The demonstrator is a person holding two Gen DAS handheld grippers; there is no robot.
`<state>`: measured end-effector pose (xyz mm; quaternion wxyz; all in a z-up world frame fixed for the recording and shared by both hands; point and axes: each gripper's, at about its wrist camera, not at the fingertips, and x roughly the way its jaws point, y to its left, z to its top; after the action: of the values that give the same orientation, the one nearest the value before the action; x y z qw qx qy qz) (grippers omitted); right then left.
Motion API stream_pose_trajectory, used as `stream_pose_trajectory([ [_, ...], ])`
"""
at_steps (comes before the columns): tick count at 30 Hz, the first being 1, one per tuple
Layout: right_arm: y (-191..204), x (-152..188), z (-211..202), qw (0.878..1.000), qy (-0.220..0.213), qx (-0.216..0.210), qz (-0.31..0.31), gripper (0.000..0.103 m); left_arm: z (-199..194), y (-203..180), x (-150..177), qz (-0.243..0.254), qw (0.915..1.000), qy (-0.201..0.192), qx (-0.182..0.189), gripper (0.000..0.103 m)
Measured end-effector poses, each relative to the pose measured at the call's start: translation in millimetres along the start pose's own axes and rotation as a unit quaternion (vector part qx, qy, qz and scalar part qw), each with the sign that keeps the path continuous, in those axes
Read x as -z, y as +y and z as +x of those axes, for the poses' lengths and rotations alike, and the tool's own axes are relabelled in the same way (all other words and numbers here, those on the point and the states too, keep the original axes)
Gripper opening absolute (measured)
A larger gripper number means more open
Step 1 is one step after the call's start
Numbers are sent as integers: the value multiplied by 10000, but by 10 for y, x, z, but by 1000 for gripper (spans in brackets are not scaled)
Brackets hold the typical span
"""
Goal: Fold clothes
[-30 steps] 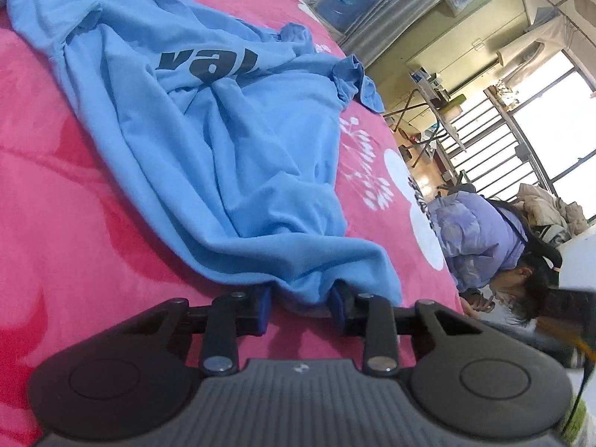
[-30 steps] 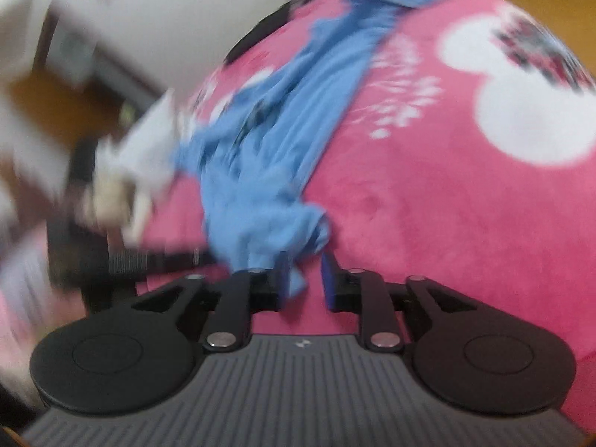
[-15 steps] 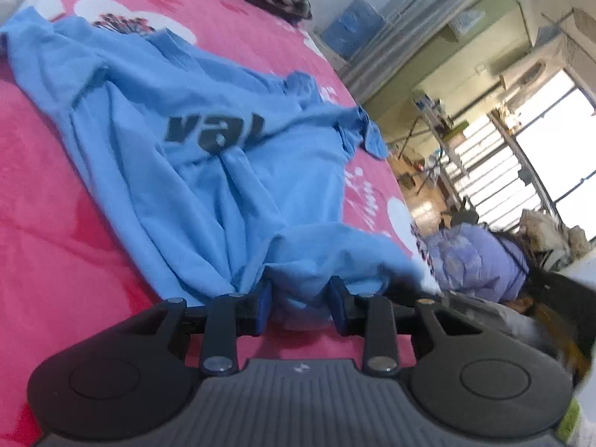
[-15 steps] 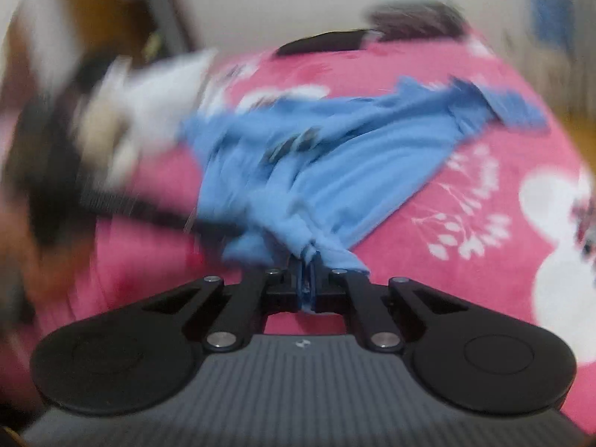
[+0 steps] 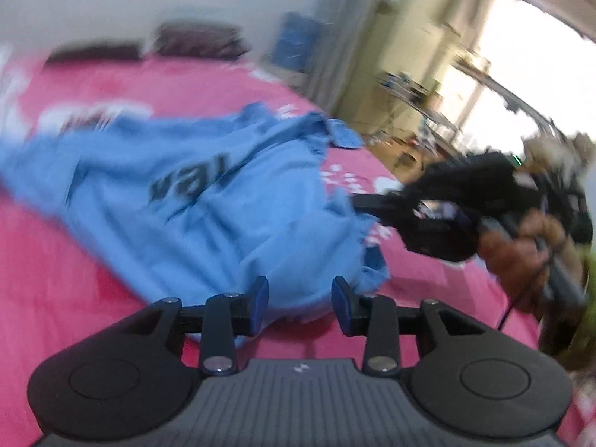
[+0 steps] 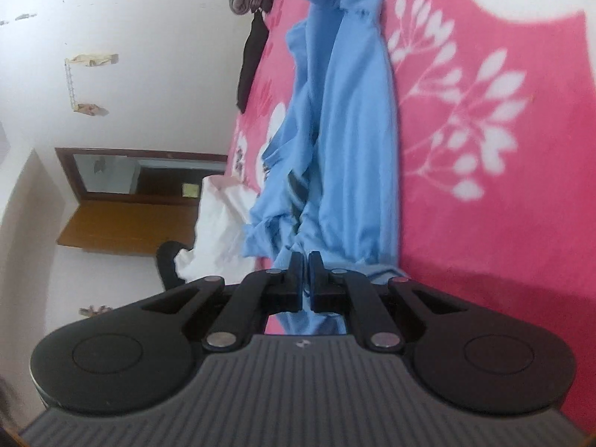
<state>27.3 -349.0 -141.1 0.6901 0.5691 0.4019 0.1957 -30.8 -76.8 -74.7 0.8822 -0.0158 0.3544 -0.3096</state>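
A: Looking at the blue T-shirt [image 5: 208, 201]: it's bunched across the centre of the left wrist frame on the pink bedspread [image 5: 56, 298], print side up, no fold in it. Early stage, I'd say. Everything is left: spread flat, sleeves in, fold.

B: Grips?

A: The right gripper [image 6: 306, 273] is pressed together, pinching a hem edge at lower centre of its frame. The left gripper [image 5: 300, 298] has just been opening; cloth lies between its spread pads [image 5: 260, 294], but I don't see them pressing on it.

B: Blind spots?

A: The left view is motion-blurred. The print is only partly readable. The sleeves are lost in folds. The hand [image 5: 529, 246] at right is smeared, and the white cloth [image 6: 219, 223] is partly hidden behind the shirt.
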Motion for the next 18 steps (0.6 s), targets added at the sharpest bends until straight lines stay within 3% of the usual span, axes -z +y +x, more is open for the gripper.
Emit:
stream_pose_trajectory([
  [8,78,120,17,9990,103,-365,254,2,208,-472,25,1453,9890,-108,-273,41],
  [11,140,166,24,9985,160,-459,240,2,283,-548,31,1693,9843,-130,-476,40],
  [15,232,230,53,9987,234,-451,61,2,247,-481,16,1464,9872,-181,-602,18],
  [18,267,259,17,9990,213,-369,-150,2,186,-391,2,1217,9904,-216,-620,7],
])
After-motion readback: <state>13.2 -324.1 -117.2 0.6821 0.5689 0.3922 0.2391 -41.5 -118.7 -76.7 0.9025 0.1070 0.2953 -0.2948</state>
